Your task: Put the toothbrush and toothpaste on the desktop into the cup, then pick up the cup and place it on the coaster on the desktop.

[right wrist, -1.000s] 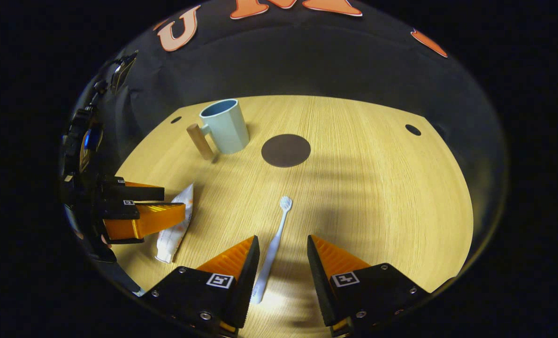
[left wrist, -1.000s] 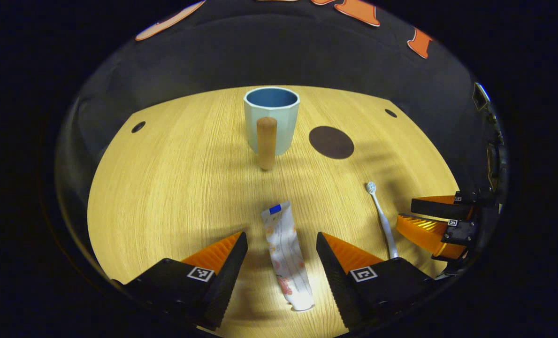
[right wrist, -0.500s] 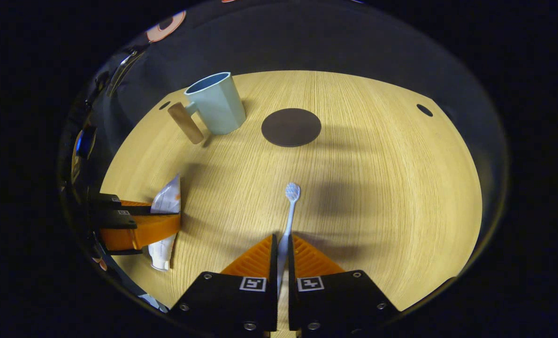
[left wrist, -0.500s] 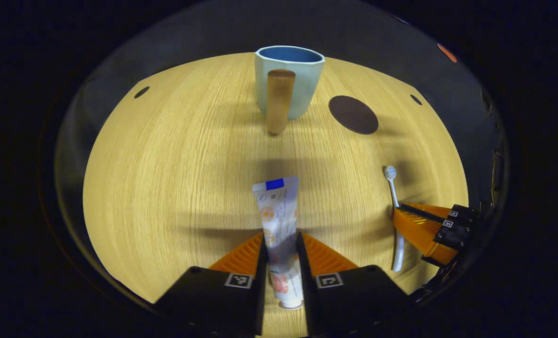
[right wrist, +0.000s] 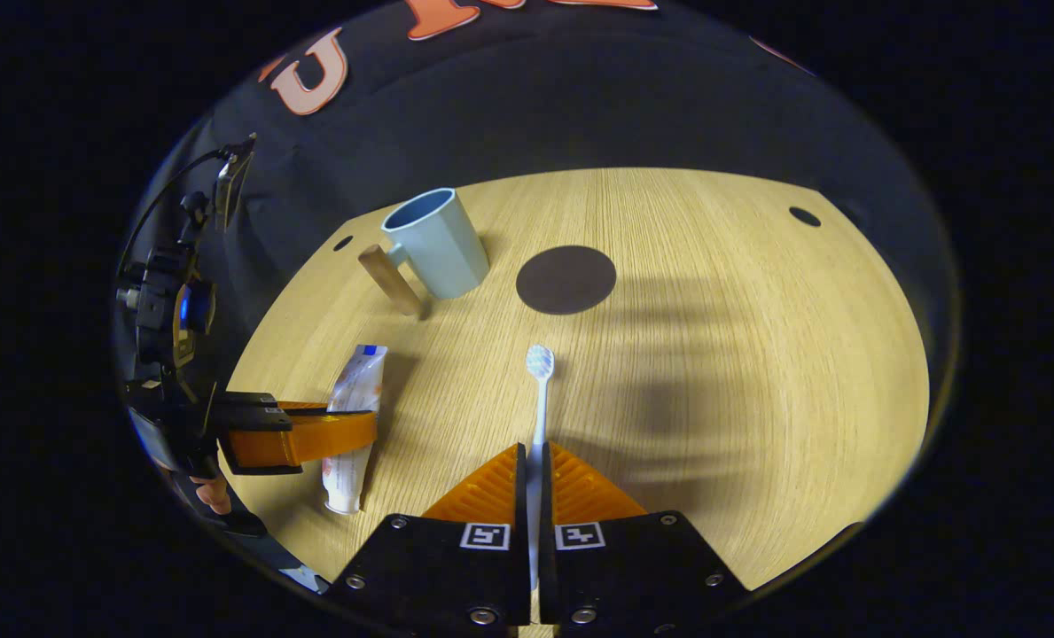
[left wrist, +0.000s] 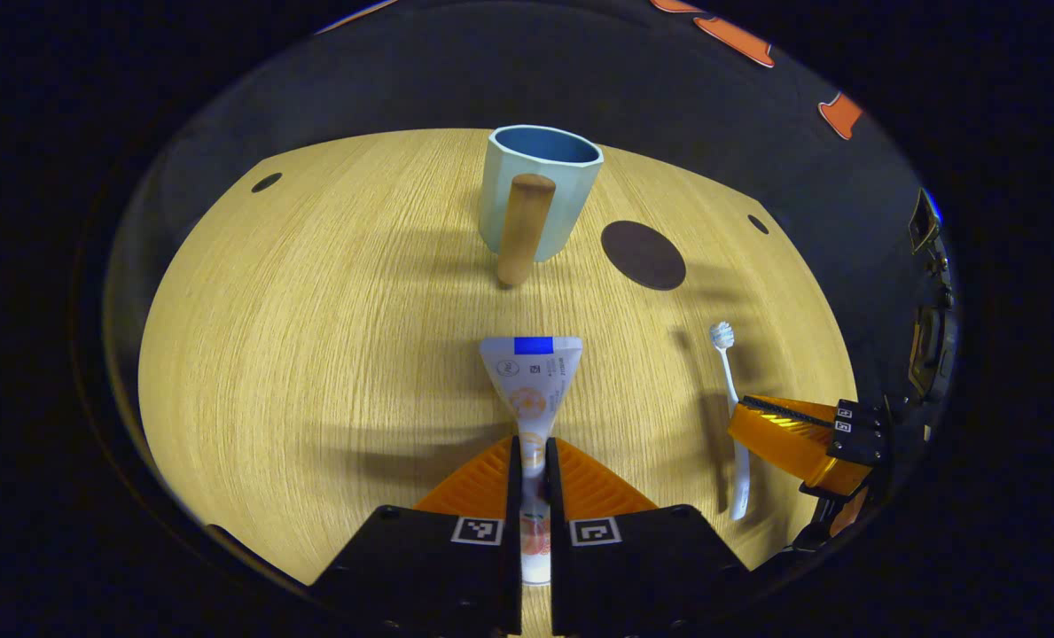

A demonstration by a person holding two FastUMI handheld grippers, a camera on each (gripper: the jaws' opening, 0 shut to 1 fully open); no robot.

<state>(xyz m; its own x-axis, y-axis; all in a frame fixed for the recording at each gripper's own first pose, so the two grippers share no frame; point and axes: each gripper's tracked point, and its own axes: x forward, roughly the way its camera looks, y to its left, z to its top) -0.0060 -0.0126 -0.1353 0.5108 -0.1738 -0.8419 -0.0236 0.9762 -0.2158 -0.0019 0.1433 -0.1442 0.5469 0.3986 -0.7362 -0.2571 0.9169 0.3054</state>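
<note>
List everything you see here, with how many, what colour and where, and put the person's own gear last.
cup: one, pale blue-green with a wooden handle, upright at the far side of the table.
coaster: one, dark brown, flat on the table beside the cup, nothing on it.
toothpaste: one, white tube with a blue mark, clamped in the left tool.
toothbrush: one, white, clamped in the right tool.
table: one, light wood, with small dark holes near its far corners.
left tool: shut on the toothpaste.
right tool: shut on the toothbrush.
</note>
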